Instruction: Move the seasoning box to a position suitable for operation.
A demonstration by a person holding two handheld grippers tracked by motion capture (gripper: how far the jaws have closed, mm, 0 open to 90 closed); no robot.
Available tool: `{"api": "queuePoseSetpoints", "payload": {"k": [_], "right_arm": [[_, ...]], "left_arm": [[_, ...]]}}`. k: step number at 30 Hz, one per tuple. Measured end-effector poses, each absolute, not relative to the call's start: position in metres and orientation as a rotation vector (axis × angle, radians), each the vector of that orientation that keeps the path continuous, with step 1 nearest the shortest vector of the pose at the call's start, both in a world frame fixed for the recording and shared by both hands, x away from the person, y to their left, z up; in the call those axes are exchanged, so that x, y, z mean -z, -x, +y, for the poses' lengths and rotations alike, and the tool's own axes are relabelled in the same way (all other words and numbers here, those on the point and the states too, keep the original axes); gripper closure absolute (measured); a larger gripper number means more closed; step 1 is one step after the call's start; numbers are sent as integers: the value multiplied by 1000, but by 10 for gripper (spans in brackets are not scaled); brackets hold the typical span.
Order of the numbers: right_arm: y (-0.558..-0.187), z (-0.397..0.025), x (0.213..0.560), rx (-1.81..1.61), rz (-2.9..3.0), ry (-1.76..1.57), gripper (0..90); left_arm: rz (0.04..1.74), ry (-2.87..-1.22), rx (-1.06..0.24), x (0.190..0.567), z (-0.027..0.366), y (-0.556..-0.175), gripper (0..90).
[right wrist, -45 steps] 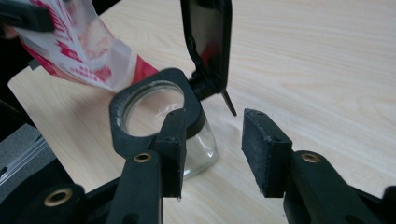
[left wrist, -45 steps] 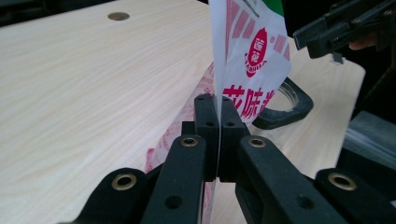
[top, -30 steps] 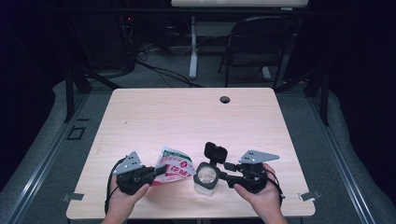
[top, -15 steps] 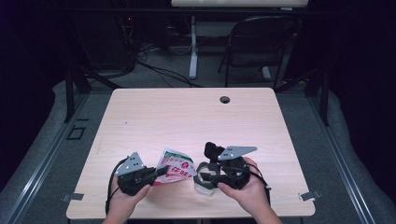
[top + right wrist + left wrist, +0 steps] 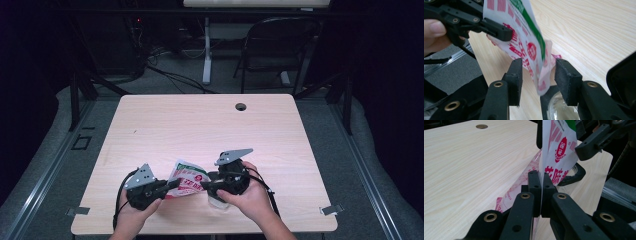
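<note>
Left gripper (image 5: 539, 192) clamps packet (image 5: 188, 180) at near table (image 5: 210, 125) edge. Right gripper (image 5: 537, 75) jaws apart, straddling its corner, not yet gripped. Prob. tearing/pouring into clear container (image 5: 560, 107) left.

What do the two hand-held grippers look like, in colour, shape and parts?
Both the left gripper and the right gripper are black, with two straight jaws on linked arms joined by brass-coloured rivets. The pads look dark and foam-like. Each carries a grey three-cornered plate on top, and a black cable trails from each. No sleeves are visible on the forearms.
</note>
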State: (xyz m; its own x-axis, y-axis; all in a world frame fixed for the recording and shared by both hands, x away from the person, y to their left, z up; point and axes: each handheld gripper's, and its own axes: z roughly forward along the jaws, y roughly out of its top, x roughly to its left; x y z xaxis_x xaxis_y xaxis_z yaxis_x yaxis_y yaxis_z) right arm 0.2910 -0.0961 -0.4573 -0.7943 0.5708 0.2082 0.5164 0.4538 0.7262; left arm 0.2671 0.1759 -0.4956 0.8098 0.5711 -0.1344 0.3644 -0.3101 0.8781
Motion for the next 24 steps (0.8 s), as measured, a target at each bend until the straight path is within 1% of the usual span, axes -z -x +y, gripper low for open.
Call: {"api": "queuePoseSetpoints", "payload": {"k": [9,19,24], "right_arm": [[-298,-84,460,-1262,2635,-979,610],[-296,-81,444,-1313,2590,-932,608],[-298,-76,448,-1290,2617,-930,615]], "left_arm": [[694,-1942,-245,496,175,-266,900],[691,-1951,-237,496,174,-266,900],[698,-1945,-235,497,174,-267,900]]}}
